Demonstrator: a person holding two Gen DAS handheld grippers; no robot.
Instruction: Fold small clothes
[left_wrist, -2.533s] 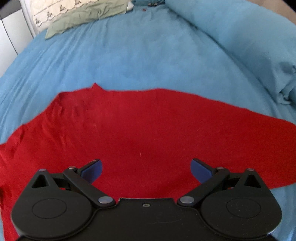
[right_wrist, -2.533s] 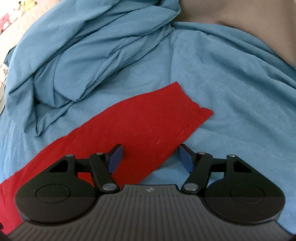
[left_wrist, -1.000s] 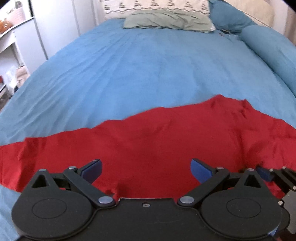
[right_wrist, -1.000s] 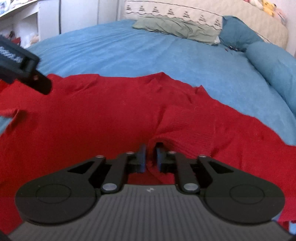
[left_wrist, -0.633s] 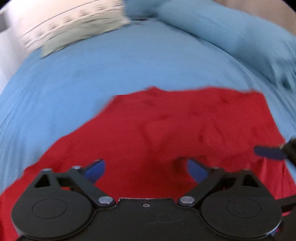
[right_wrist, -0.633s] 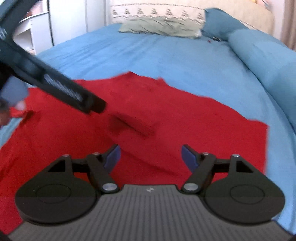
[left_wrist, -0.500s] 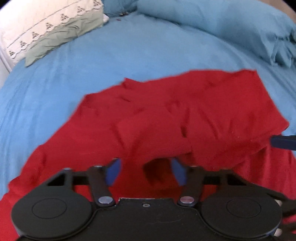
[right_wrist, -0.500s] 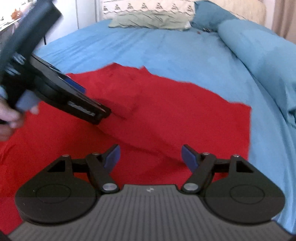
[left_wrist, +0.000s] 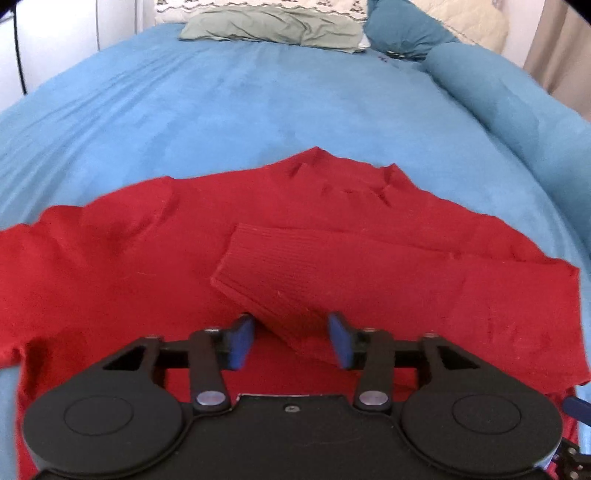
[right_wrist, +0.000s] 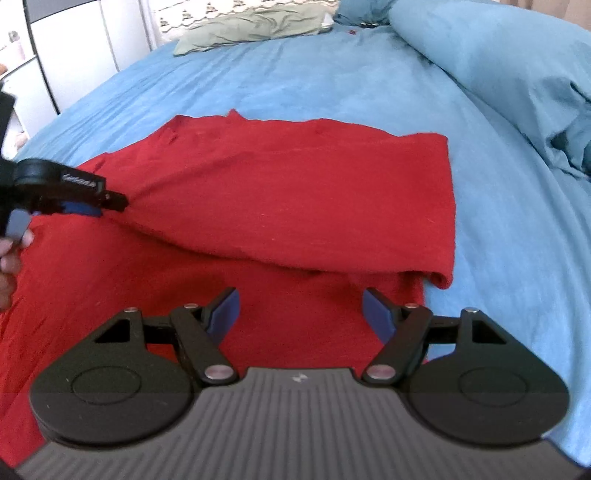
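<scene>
Lying spread on the blue bedsheet (left_wrist: 258, 110), the red sweater (left_wrist: 110, 280) has one sleeve (left_wrist: 295, 273) folded over its body. The left gripper (left_wrist: 291, 341) stands half open around the sleeve's cuff, perhaps not touching it. The right gripper (right_wrist: 299, 312) hovers wide open over the sweater's lower part, holding nothing.

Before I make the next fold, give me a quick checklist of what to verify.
1. Red sweater lies flat on the blue bedspread: ok.
2. One sleeve is folded across the body, cuff on top: ok.
3. Left gripper has its fingers either side of that cuff; firm grip: cannot tell.
4. Right gripper is open and holds nothing: ok.
5. Other sleeve is folded in: not ok, it lies spread outward.
</scene>
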